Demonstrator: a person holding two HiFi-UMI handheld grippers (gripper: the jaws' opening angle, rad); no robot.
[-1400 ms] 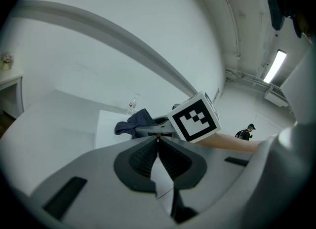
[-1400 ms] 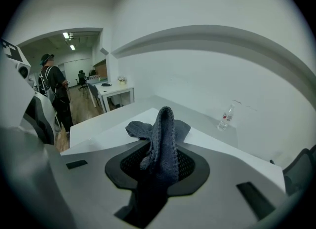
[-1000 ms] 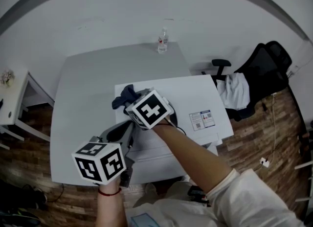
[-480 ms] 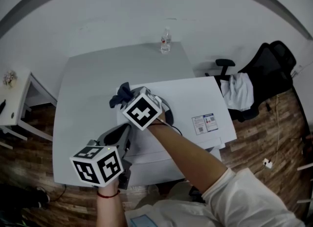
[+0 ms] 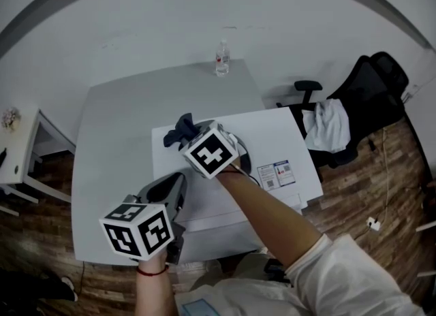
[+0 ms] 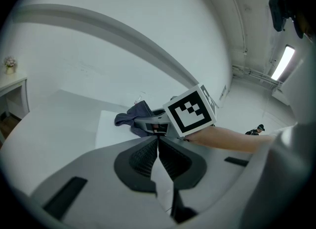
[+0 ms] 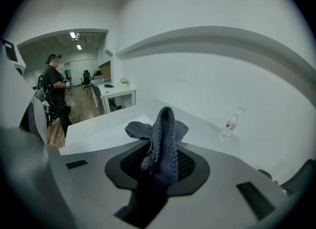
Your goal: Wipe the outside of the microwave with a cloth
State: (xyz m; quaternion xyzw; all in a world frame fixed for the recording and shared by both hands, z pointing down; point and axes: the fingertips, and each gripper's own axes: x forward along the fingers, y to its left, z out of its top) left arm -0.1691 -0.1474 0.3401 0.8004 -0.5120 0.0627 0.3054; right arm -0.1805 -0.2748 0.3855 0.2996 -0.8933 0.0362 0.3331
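Since a second ago the cloth (image 5: 182, 129) has slid inward from the left edge of the microwave (image 5: 272, 137), and the right gripper (image 5: 197, 137) has gone with it.

From the head view, the right gripper's jaws press the dark cloth onto the microwave's white top close to its far left corner. To the right of those jaws the top lies bare as far as a printed label (image 5: 276, 174) near the front right edge. Beyond and to the left of them the grey counter (image 5: 116, 124) is open up to a bottle (image 5: 222, 59) at its far edge. The left gripper (image 5: 176, 184) hovers on the near side of the right one, off the microwave's front left edge.

In the left gripper view, the left gripper (image 6: 158, 144) has its jaws closed together with nothing between them. Just ahead of their tips are the right gripper (image 6: 148, 124) and the cloth (image 6: 133, 117), on the white top (image 6: 108, 129).

In the right gripper view, the right gripper (image 7: 160, 159) has its jaws clamped on the cloth (image 7: 163, 139), which stands up in a fold between them and spills forward. Ahead and to the left of the jaws the white top (image 7: 98, 129) ends in a straight edge. Bare counter (image 7: 197, 122) runs on to the bottle (image 7: 229, 124) ahead on the right.
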